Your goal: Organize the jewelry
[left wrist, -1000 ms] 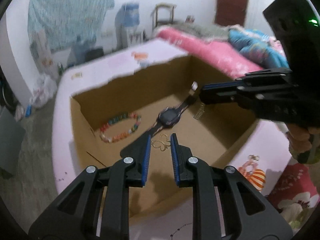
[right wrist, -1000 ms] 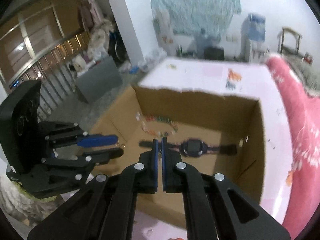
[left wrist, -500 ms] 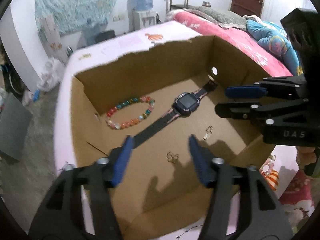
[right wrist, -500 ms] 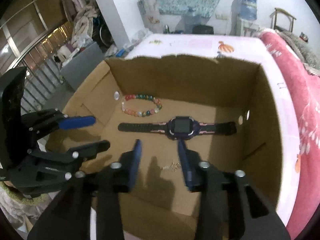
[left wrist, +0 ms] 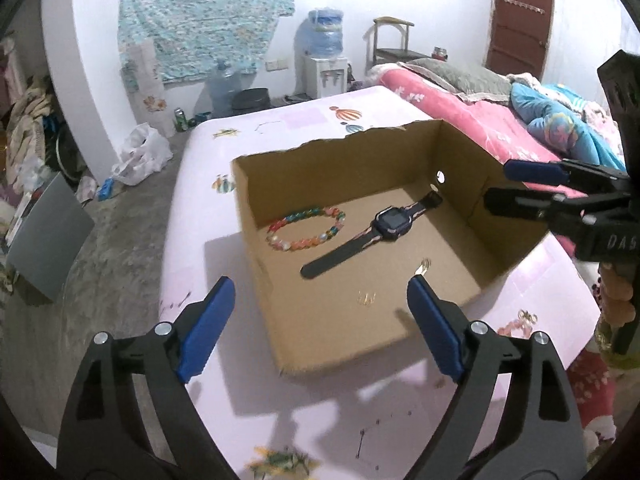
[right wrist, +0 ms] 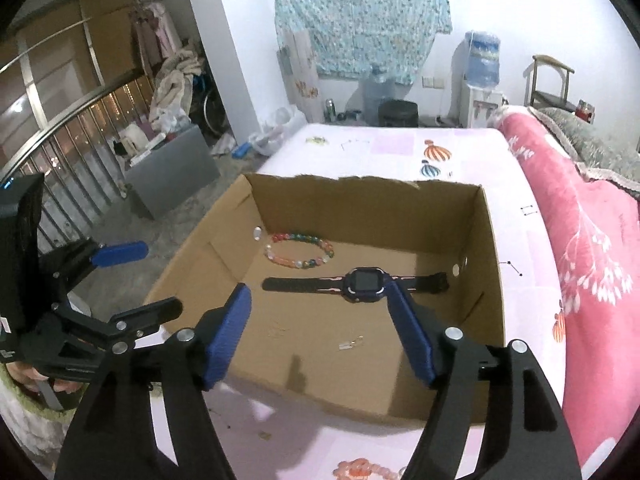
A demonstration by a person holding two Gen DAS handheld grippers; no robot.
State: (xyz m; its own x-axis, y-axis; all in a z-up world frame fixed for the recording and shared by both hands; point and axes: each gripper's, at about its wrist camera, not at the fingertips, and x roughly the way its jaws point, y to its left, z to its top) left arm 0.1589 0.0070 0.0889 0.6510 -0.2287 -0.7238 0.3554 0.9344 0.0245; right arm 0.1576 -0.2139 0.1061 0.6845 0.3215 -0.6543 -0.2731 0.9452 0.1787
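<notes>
The jaws of the left gripper (left wrist: 320, 300) are wide apart and opening, with nothing between them, and they hover above the near wall of the cardboard box (left wrist: 320, 344). The jaws of the right gripper (right wrist: 320, 320) are also apart and opening, and they too are empty, over the near edge of the same box. I judge that a release step is just finishing: two small pieces lie free on the box floor, a small gold earring (left wrist: 366, 297) under the left gripper and a small silver earring (left wrist: 424, 266) a little to its right, though both are too small to name with certainty. Farther in, the box holds a dark watch (left wrist: 390, 224) lying flat with its strap stretched out, and behind it a bracelet of coloured beads (left wrist: 306, 228) near the far corner. The four pieces are apart from each other. The box stands on a bed (left wrist: 304, 120) with a pale pink sheet. Another beaded piece (right wrist: 360, 468) lies on the sheet outside the box, just beside its near wall, so the next move probably calls for carrying one gripper there, closing on it and bringing it inside.
</notes>
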